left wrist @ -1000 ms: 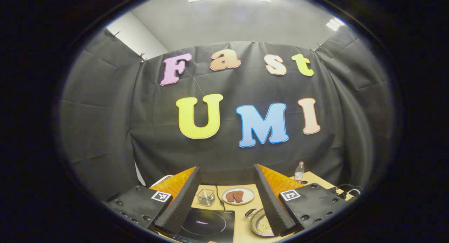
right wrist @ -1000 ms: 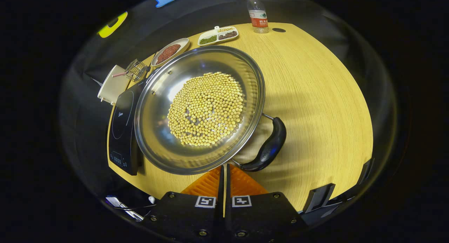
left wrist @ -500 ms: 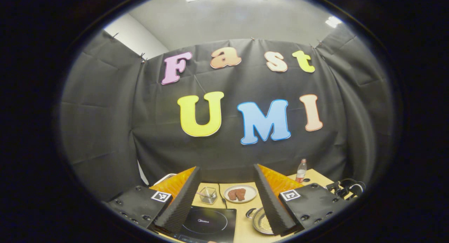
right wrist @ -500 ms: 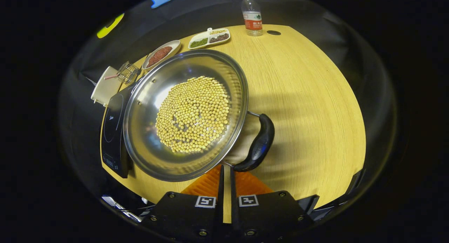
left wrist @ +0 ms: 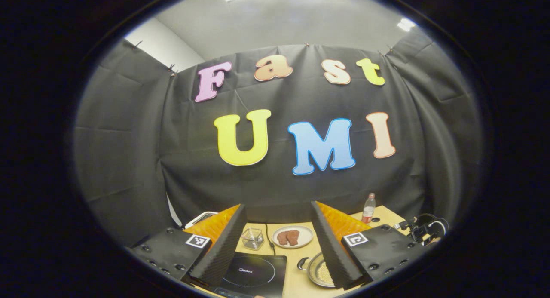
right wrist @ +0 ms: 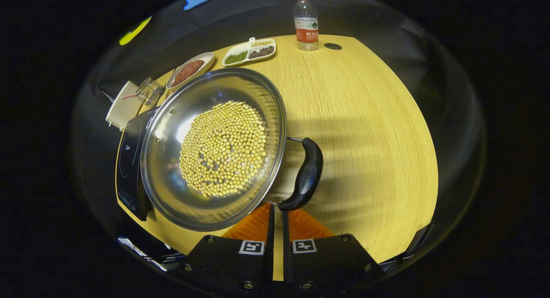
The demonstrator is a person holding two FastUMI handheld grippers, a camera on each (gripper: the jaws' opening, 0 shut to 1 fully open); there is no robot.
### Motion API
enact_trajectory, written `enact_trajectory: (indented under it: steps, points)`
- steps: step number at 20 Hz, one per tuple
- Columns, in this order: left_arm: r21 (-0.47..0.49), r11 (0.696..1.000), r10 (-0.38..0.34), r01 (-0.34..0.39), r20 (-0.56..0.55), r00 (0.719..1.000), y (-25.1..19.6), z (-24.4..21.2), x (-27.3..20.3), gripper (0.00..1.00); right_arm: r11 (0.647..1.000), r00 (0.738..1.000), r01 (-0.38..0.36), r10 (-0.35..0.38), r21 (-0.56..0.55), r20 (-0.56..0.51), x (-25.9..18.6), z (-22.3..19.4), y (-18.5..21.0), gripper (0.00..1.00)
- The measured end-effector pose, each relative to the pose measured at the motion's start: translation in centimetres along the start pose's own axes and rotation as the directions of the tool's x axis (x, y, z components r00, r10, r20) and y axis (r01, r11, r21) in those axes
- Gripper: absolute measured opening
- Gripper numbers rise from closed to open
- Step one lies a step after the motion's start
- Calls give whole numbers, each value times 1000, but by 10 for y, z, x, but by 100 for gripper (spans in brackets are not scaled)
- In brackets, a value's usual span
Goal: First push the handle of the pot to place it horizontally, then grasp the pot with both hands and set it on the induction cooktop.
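A steel pot (right wrist: 172,177) holding yellow soybeans sits on the wooden table, with its black handle (right wrist: 306,173) on the right side. In the right gripper view my right gripper (right wrist: 276,208) is shut, nothing between its fingers, and its tips touch the near end of the handle. The black induction cooktop (right wrist: 128,160) lies just left of the pot, partly hidden by the rim. My left gripper (left wrist: 277,207) is held high and open, away from the pot. Below it lie the cooktop (left wrist: 253,272) and part of the pot (left wrist: 320,270).
At the table's far edge stand a water bottle (right wrist: 306,25), a divided dish of beans (right wrist: 249,53), a plate of reddish meat (right wrist: 189,68), a small glass cup (right wrist: 148,89) and a white box (right wrist: 120,106). Bare wood (right wrist: 378,139) lies right of the pot.
The pot has turned and slid left in the right gripper view, its handle swinging round under the shut right gripper. The left gripper view has barely shifted.
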State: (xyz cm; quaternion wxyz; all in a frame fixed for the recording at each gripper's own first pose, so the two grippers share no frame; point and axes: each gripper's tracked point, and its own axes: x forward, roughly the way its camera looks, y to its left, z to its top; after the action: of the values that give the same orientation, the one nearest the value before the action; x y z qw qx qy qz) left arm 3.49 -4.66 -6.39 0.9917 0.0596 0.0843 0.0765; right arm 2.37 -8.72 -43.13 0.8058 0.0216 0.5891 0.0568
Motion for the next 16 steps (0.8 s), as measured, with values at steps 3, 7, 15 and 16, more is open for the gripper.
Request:
enact_trajectory:
  steps: [3,7,15,16]
  points:
    - [-3,1000,7,-7,-8,1000,-3,-4,2,99,1000,1000,7,-7,-14,4,2,8,-6,9]
    - [4,1000,26,-26,-15,1000,-6,-4,3,99,999,1000,19,-19,-36,13,6,22,-14,9]
    - [9,998,54,-54,-34,998,-15,-8,2,99,998,1000,12,-11,-62,23,14,41,-16,10]
    - [8,998,54,-54,-37,998,-17,-8,2,99,998,1000,10,-9,-64,23,13,41,-16,10]
